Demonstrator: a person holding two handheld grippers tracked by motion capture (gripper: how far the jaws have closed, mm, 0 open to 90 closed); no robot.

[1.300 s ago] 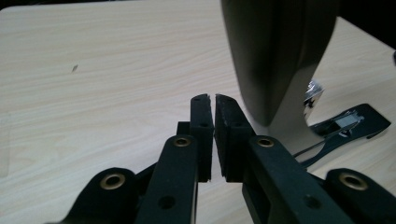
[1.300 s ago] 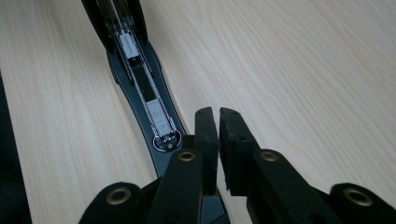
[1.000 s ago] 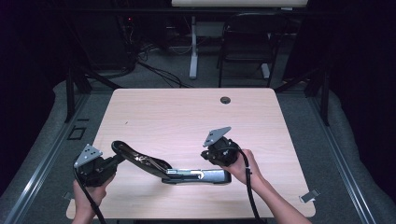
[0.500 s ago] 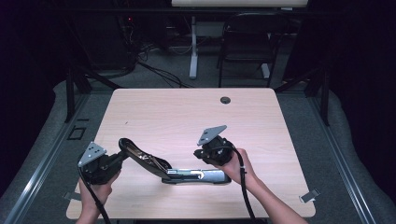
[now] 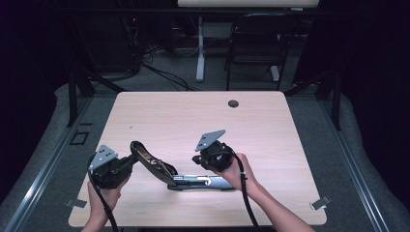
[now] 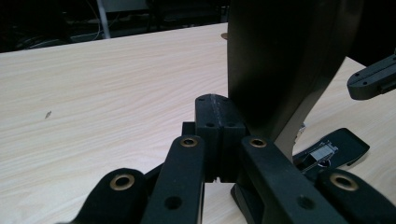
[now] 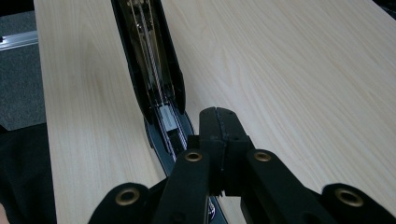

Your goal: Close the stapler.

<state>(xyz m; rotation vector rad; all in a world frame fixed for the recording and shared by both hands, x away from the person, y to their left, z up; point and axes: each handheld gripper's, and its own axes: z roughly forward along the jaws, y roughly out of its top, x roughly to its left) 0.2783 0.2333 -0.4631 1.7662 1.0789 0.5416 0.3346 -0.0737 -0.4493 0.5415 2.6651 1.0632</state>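
A: Which way did the stapler [image 5: 186, 178] run?

B: Its base lay flat on the table [image 5: 270, 121], long axis across the near edge, from just under the right gripper [image 5: 196, 158] toward the left gripper [image 5: 129, 162]. The top arm was swung open and rose at a slant from the middle of the base up to the left jaws. In the right gripper view the base [image 7: 159, 107] ran straight away from the jaw tips, just to their left.

A: Looks?

B: Black body, long and narrow. Open channel with a bright metal rail and a small silver block (seen close in the right gripper view). In the left gripper view the raised arm [image 6: 285, 60] stood as a broad dark slab just right of the jaw tips, the base end [image 6: 334, 149] lying low beyond.

A: Jaws?

B: Left gripper [image 6: 219, 116]: pads pressed together, nothing between them. The raised arm sat right beside the jaws; whether it touched them I could not tell. Right gripper [image 7: 219, 126]: closed pad to pad as well, empty, tips over bare wood just right of the base, not touching it that I could see.
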